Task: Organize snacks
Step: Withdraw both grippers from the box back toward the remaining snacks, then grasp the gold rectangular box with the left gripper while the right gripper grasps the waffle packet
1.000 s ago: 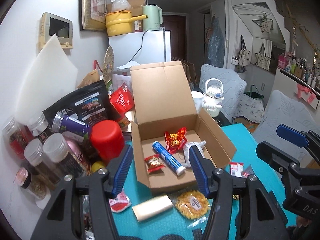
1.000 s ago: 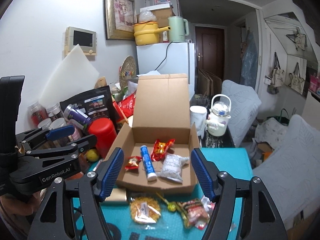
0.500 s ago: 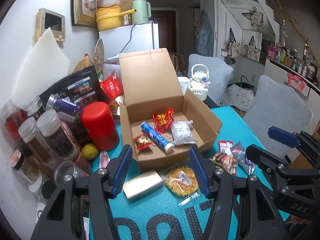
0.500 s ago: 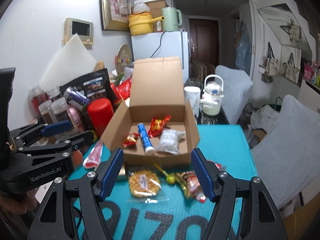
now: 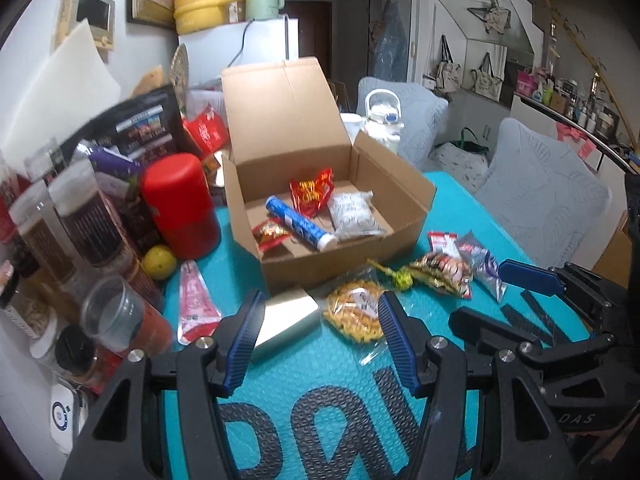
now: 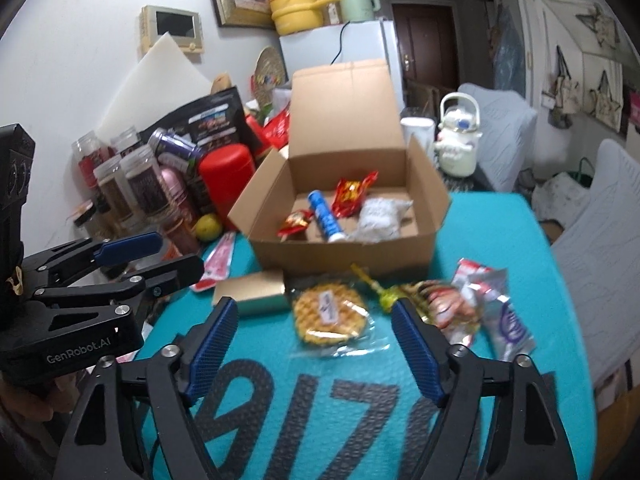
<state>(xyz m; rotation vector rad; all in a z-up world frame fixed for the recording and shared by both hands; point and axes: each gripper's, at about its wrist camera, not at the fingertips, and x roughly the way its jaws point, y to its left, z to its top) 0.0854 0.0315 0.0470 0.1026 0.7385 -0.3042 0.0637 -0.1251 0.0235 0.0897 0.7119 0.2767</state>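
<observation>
— What can't you make out from here?

— The jars [image 5: 72,220] at nine o'clock are blurred and partly cut off by the frame. The gold packet [image 6: 250,294] is half hidden behind my left fingers [image 5: 248,340]. The cardboard box [image 5: 360,252] hides the counter behind it.

— Where are the snacks?

— Four lie inside the box at twelve o'clock. The waffle packet [image 6: 328,314] sits just ahead, between my right fingers [image 6: 416,356], untouched.

— And your grippers?

— Left gripper [image 5: 320,344] open, empty. Right gripper [image 6: 316,344] open, empty; its jaws have just been opening wider.

— Room to move?

— The teal counter [image 6: 500,232] is bare at two o'clock, up to its edge.
</observation>
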